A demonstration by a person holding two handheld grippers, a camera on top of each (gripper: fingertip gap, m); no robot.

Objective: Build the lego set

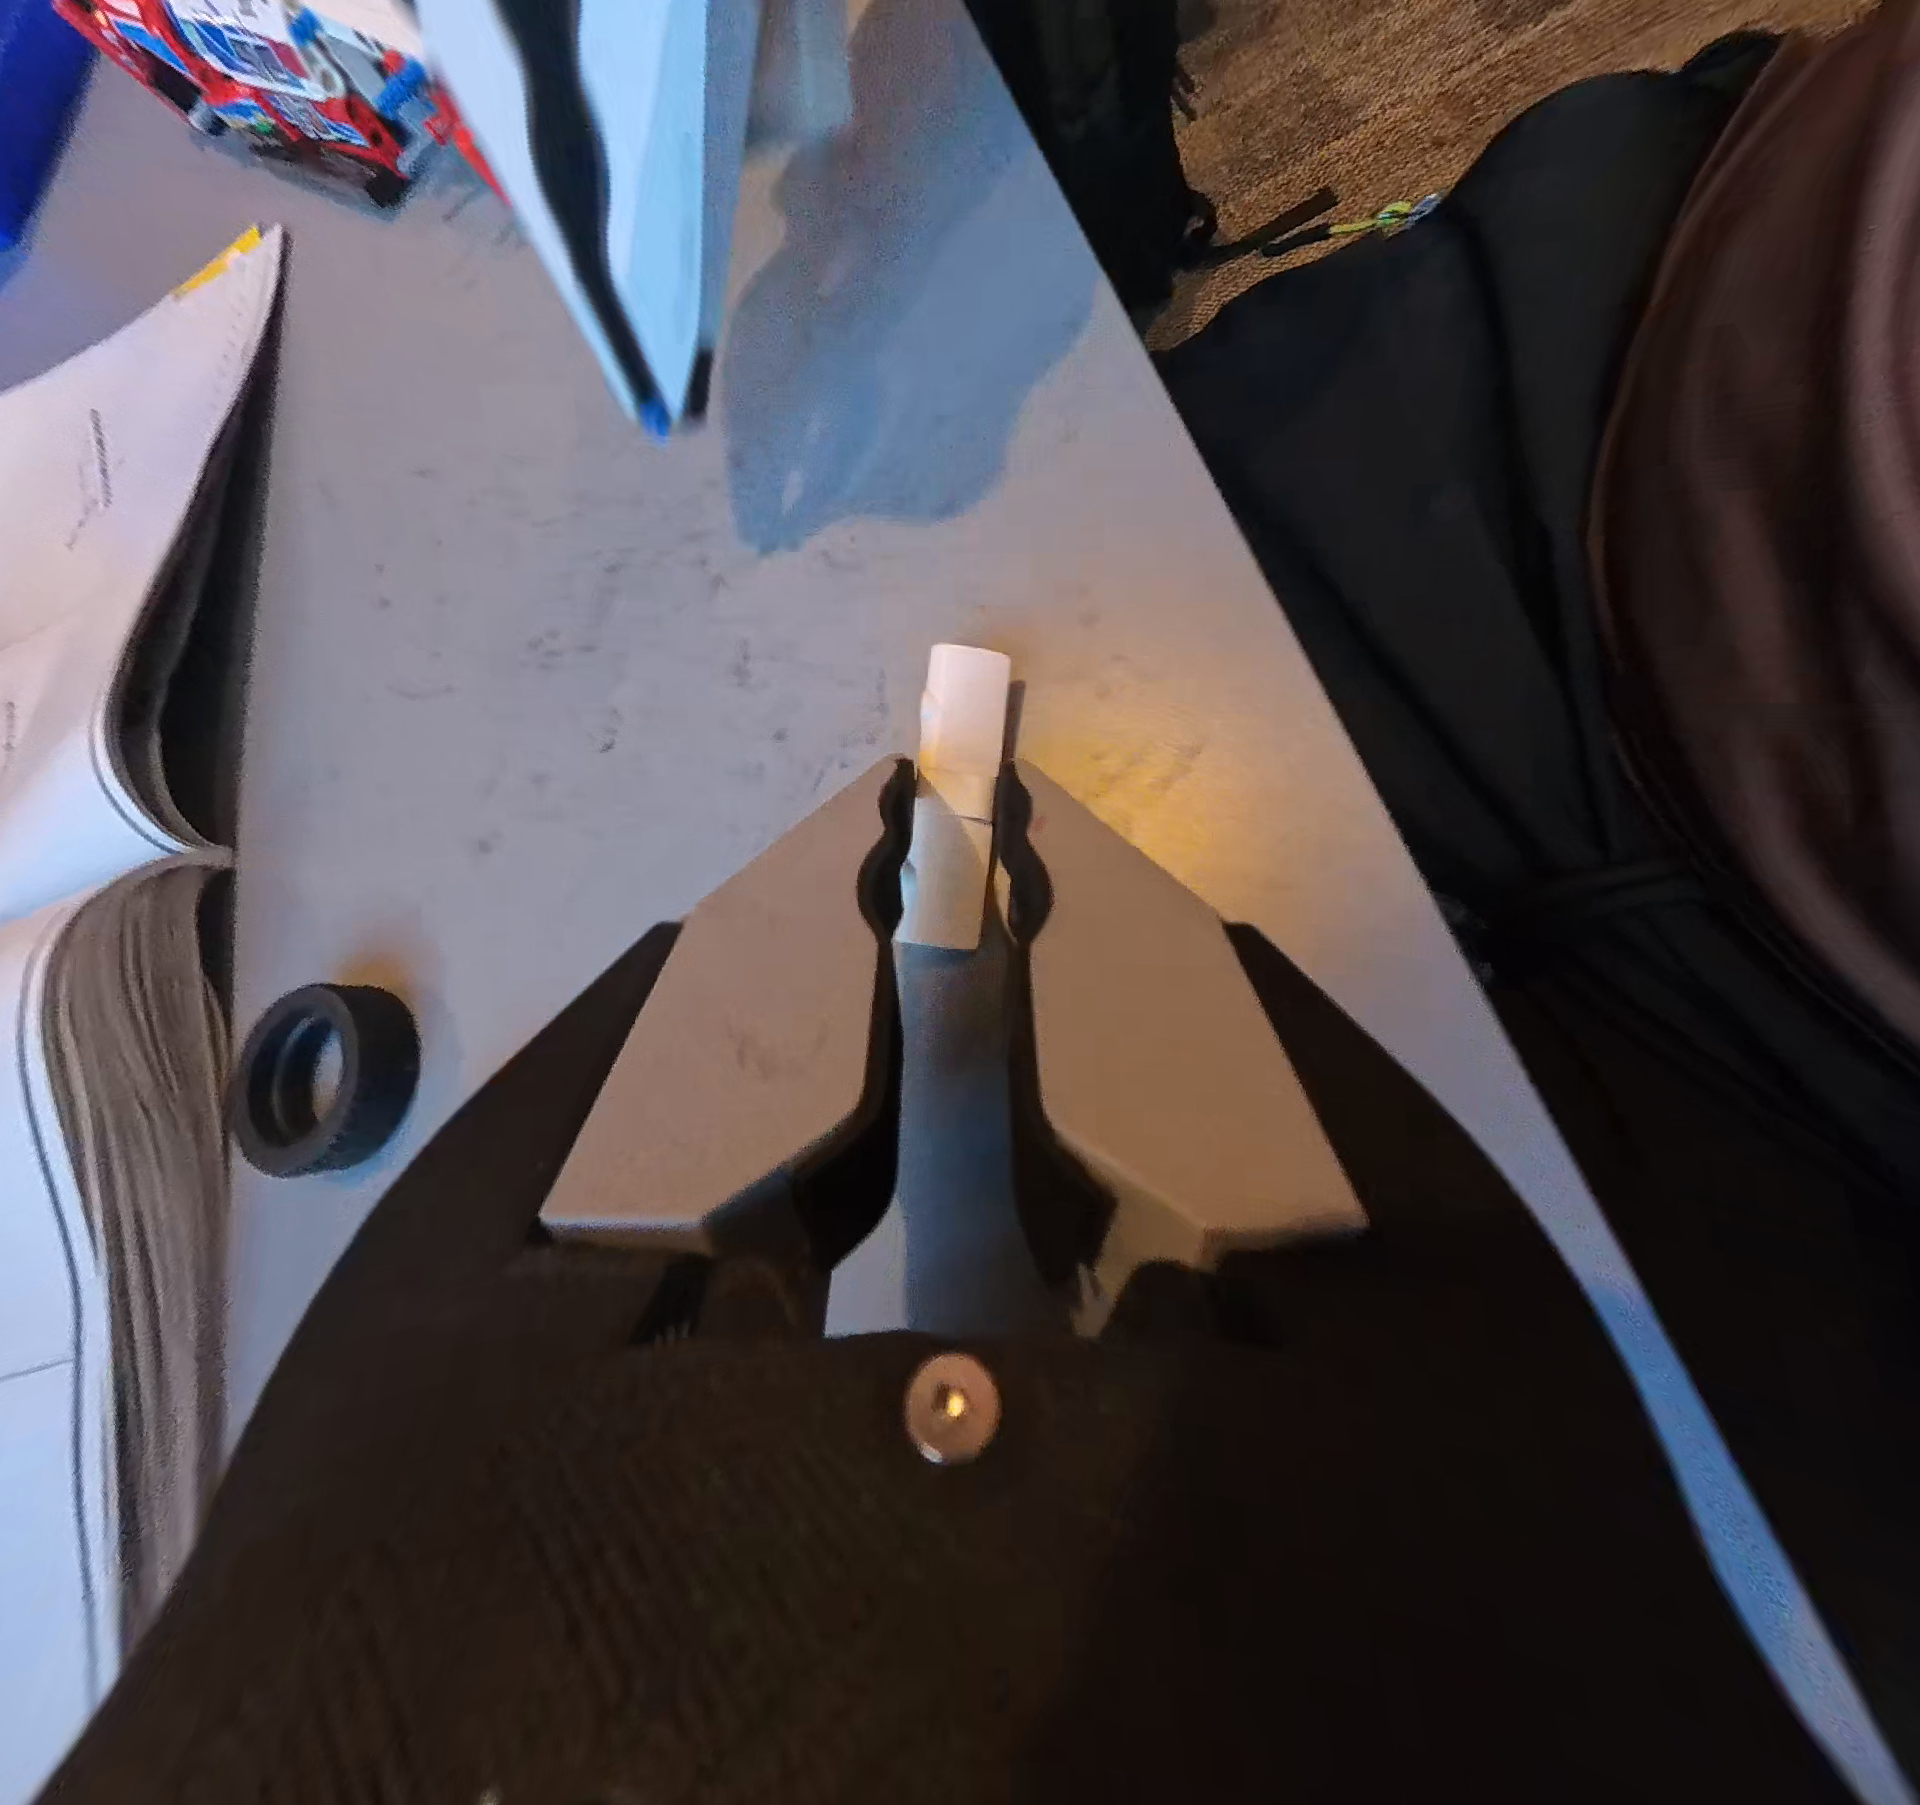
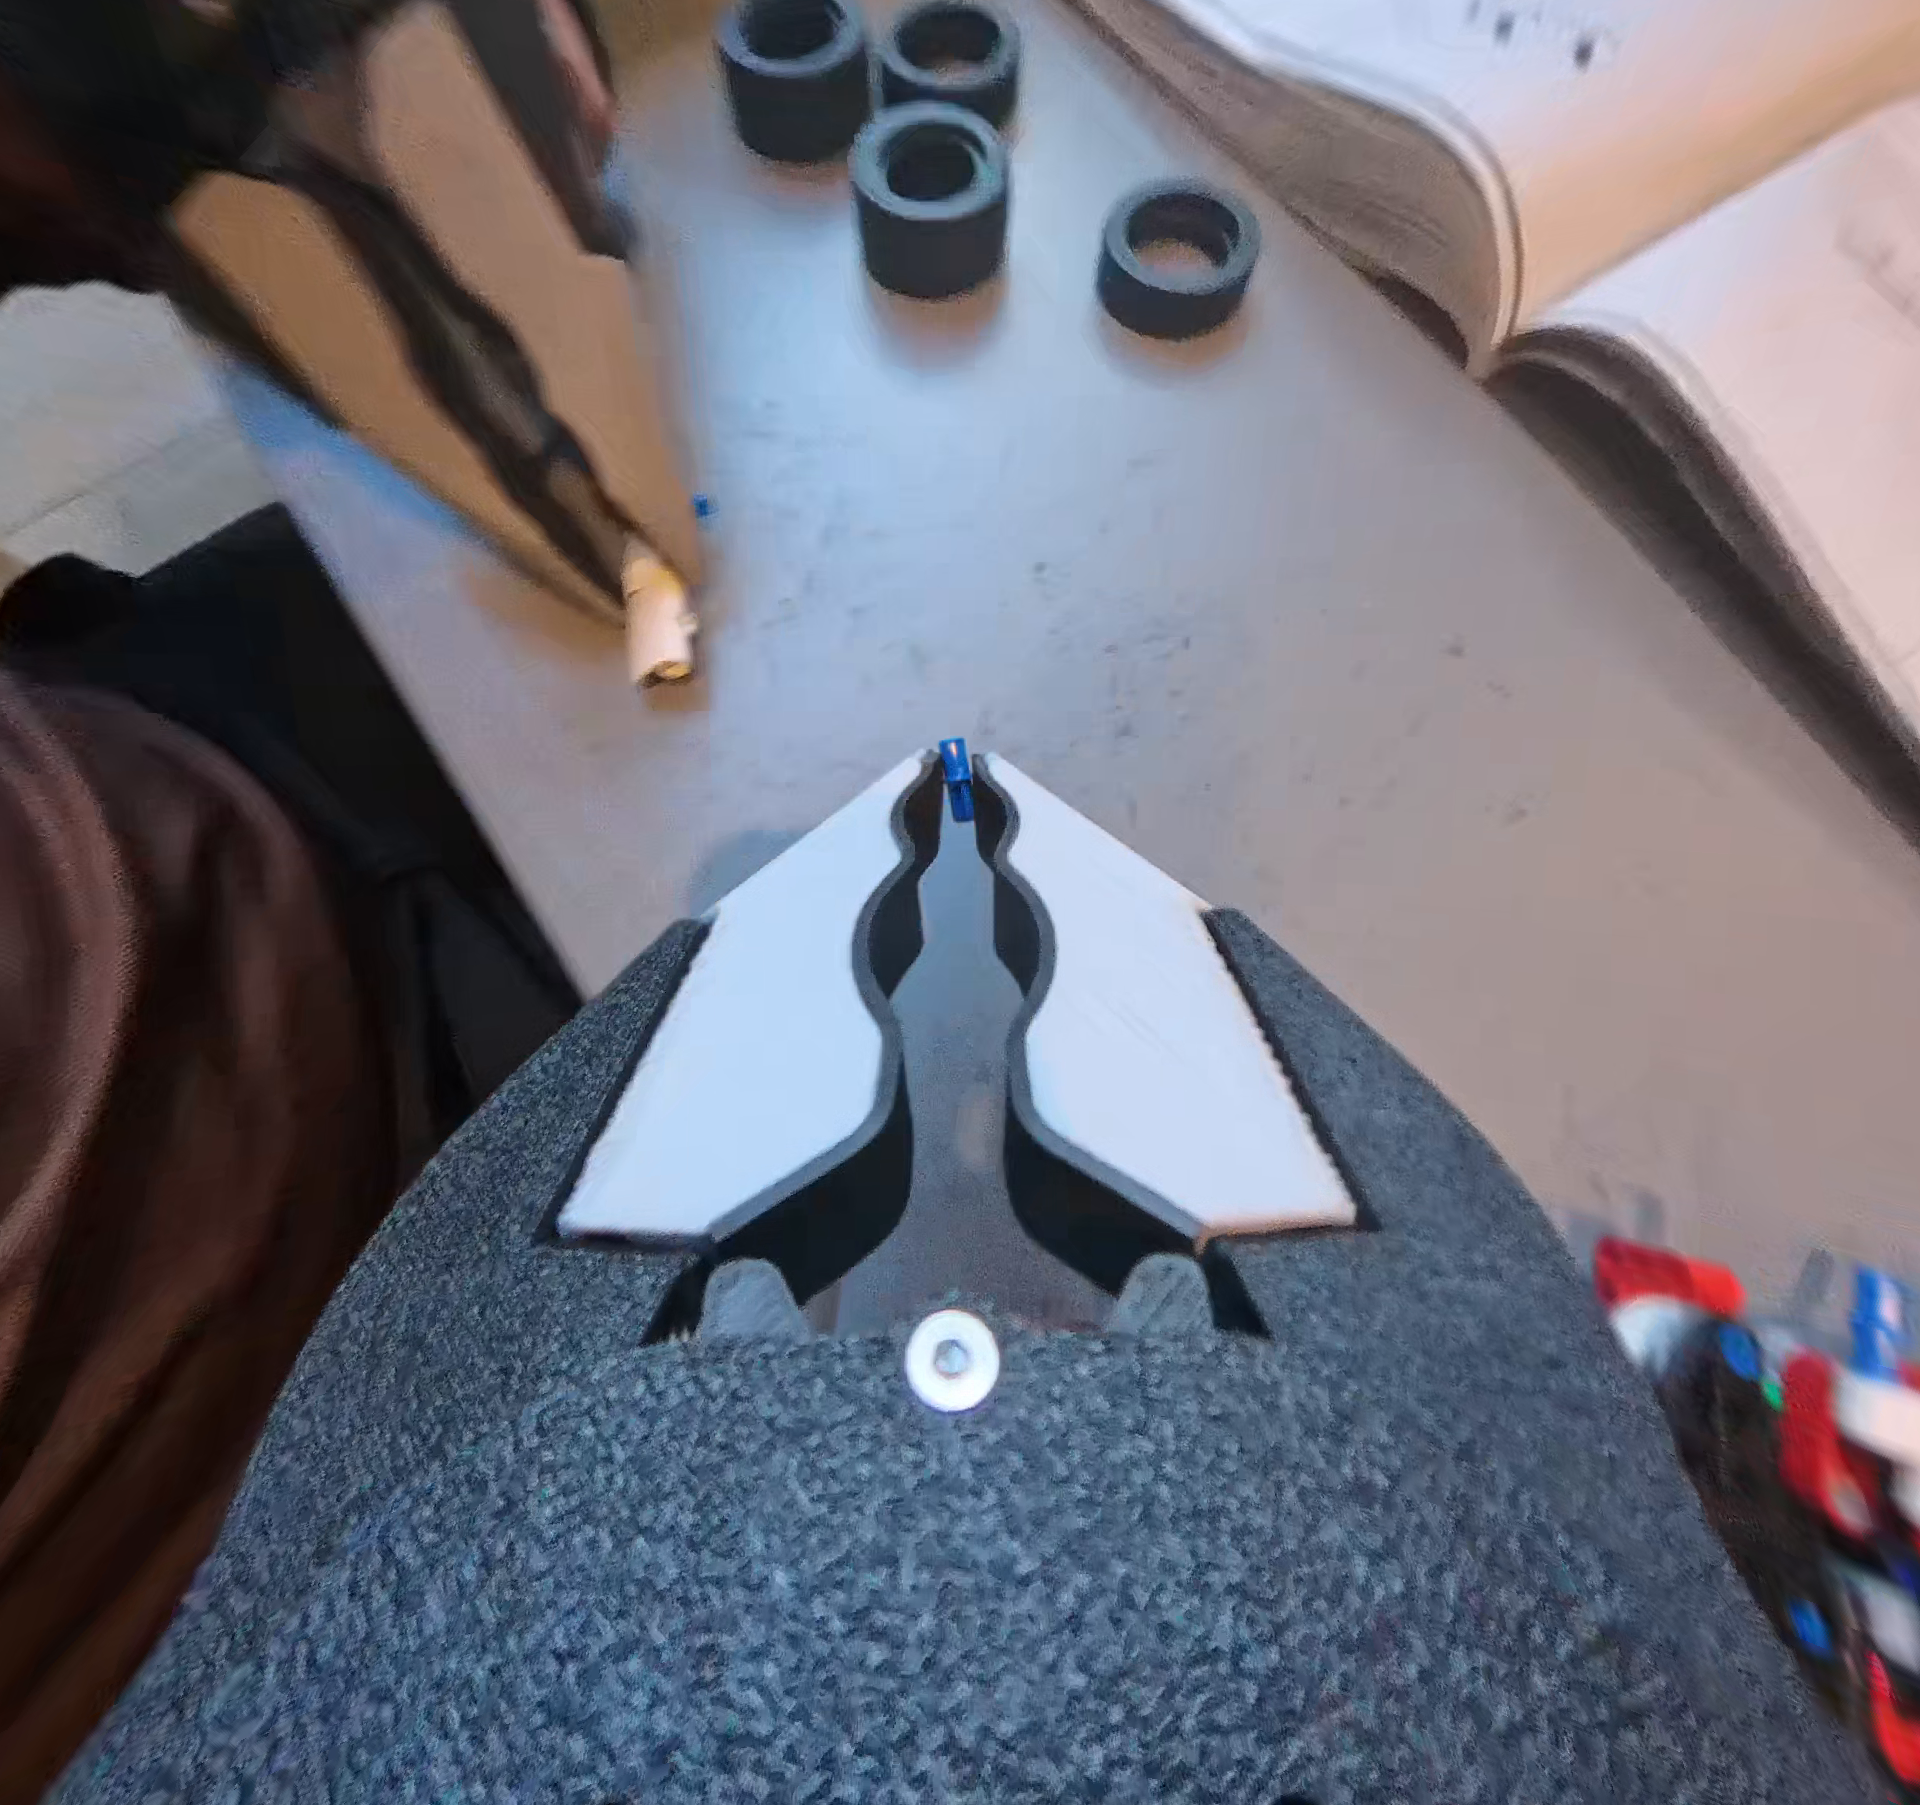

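Table (image 2: pixel 1195 612) is pale and scuffed. An open manual (image 2: pixel 1507 145) lies along the far right of the right wrist view. The part-built red, white and blue truck (image 1: pixel 270 82) sits at the far end of the table in the left view, well apart from both tools. Four black tyres (image 2: pixel 930 197) are grouped near the manual, unmounted.

Left gripper (image 1: pixel 958 768) is clamped narrow on a white connector (image 1: pixel 961 779), which sticks out past the tips and hangs above the table near its edge. Right gripper (image 2: pixel 954 763) is pinched nearly closed on a tiny blue pin (image 2: pixel 953 773), held right at the tips, only a short stub showing.

Step in hand, likely: push the pin into a hole in the connector. To do it well:
- bring the pin's axis in line with the hole
- keep the connector steady, since it's gripped only at its lower half and could pivot
- push straight, as the pin has little hold and may slip sideways or pop out

The hole itself can't be made out in the blur, possibly on the free end.
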